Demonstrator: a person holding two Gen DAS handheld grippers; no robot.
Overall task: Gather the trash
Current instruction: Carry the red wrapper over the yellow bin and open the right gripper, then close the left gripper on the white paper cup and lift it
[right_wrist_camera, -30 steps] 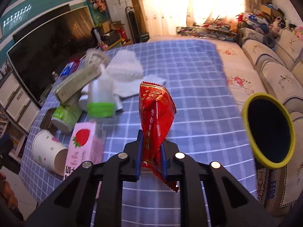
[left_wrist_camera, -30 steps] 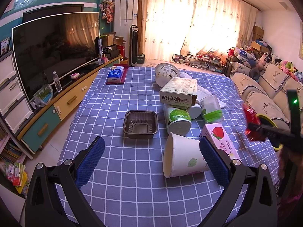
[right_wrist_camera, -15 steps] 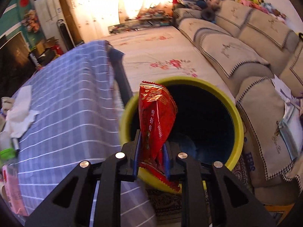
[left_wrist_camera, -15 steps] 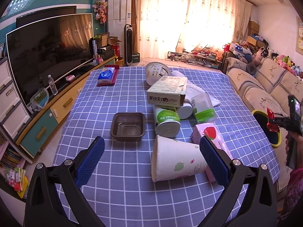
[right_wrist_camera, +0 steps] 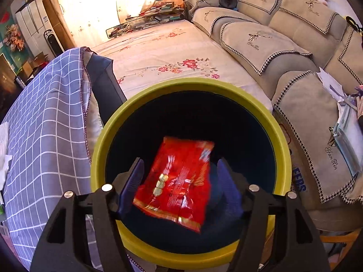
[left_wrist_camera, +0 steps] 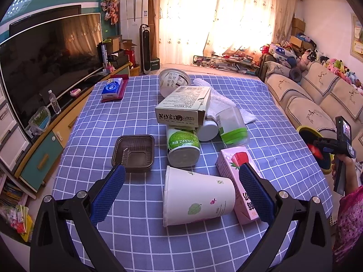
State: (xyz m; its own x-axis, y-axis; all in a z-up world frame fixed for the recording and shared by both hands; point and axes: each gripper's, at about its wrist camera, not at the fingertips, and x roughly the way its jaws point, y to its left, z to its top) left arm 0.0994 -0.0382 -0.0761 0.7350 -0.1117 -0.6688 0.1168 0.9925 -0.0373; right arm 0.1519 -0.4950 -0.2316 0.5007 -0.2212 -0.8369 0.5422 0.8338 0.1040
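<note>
My right gripper (right_wrist_camera: pixel 180 181) hangs over the yellow-rimmed bin (right_wrist_camera: pixel 281 140), its jaws opening. The red snack wrapper (right_wrist_camera: pixel 177 179), blurred, lies loose between the pads, which do not press on it, over the bin's dark inside. In the left wrist view my left gripper (left_wrist_camera: pixel 181 192) stands open above the checked tablecloth (left_wrist_camera: pixel 95 122), with a tipped white paper cup (left_wrist_camera: pixel 197 197) and a pink strawberry carton (left_wrist_camera: pixel 240 176) between its fingers' line. Further back lie a green-lidded cup (left_wrist_camera: pixel 183 147), a brown plastic tray (left_wrist_camera: pixel 133 150) and a cardboard box (left_wrist_camera: pixel 183 106). The right gripper (left_wrist_camera: pixel 317 149) shows at far right over the bin (left_wrist_camera: pixel 305 130).
A sofa (right_wrist_camera: pixel 283 52) runs along the right of the bin, a floral bedspread (right_wrist_camera: pixel 170 52) behind it. The table's corner (right_wrist_camera: pixel 99 68) stands just left of the bin. A TV (left_wrist_camera: pixel 50 63) and cabinet line the left wall. A tissue pack (left_wrist_camera: pixel 112 88) sits far left on the table.
The right gripper swung from above the table to over the bin and its jaws parted, so the red wrapper has come free. The left gripper drifted slightly; trash on the table is unmoved.
</note>
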